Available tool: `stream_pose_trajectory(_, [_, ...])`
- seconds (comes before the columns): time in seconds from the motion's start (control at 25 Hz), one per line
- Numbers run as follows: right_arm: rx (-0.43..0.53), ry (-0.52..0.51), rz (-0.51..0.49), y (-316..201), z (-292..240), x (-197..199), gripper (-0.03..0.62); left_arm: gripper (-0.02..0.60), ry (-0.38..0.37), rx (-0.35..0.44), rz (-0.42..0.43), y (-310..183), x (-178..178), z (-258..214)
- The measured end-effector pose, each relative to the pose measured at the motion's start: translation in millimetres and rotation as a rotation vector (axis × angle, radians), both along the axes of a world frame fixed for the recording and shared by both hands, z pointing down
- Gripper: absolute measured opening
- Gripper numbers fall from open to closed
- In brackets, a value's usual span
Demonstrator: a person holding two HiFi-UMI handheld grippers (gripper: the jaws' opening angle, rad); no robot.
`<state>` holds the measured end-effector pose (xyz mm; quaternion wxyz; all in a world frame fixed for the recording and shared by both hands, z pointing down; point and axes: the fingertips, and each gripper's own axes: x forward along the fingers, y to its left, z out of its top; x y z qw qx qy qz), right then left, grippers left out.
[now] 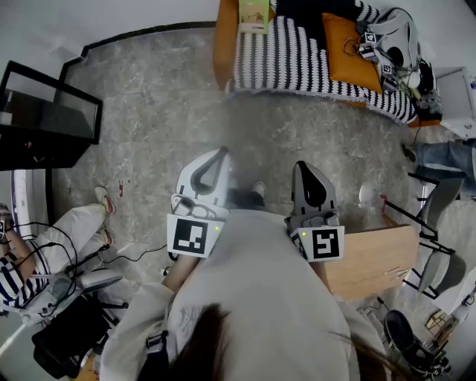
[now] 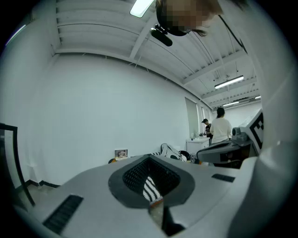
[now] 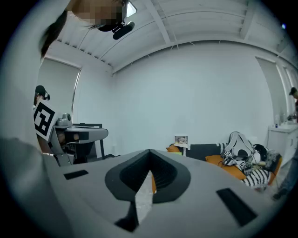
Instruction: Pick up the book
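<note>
The book (image 1: 253,15) stands upright at the far end of the striped sofa (image 1: 297,56), against the wall. It shows small and distant in the left gripper view (image 2: 121,153) and in the right gripper view (image 3: 181,140). My left gripper (image 1: 221,151) and right gripper (image 1: 305,165) are held side by side close to my chest, over the grey stone floor and well short of the sofa. Both point toward the sofa. The jaws of each meet at the tips, with nothing between them in the left gripper view (image 2: 150,156) or the right gripper view (image 3: 150,151).
An orange cushion (image 1: 343,41) and a white bag with marker cubes (image 1: 390,41) lie on the sofa. A black glass stand (image 1: 44,111) is at the left, with a seated person (image 1: 52,242) below it. A wooden table (image 1: 375,257) and chairs (image 1: 439,216) are at my right.
</note>
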<state>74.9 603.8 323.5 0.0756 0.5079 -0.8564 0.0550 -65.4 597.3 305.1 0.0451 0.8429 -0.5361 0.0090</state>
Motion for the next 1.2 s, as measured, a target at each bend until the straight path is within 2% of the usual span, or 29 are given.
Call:
stream_pose_trajectory(0.44, [0.006,0.007,-0.016,4,3,45,0.015,0.009,0.001,0.023,-0.011,2,40,-3])
stream_pose_trajectory(0.76, [-0.017,-0.024,-0.072,1,11,65,0.015,0.009,-0.022,-0.007,-0.003,-1,72,7])
stream_pose_trajectory(0.92, [-0.038,-0.083,-0.171,-3,16,59,0.015,0.009,-0.014,-0.025,-0.004,-12,70,9])
stream_pose_trajectory(1.04, [-0.061,-0.108,-0.169,-21,22,56,0.017,0.009,0.001,-0.034,-0.012,-32,65,13])
stream_pose_trajectory(1.2, [-0.058,-0.089,-0.123,-60,26,47,0.015,0.009,0.046,-0.028,0.006,-75,56,16])
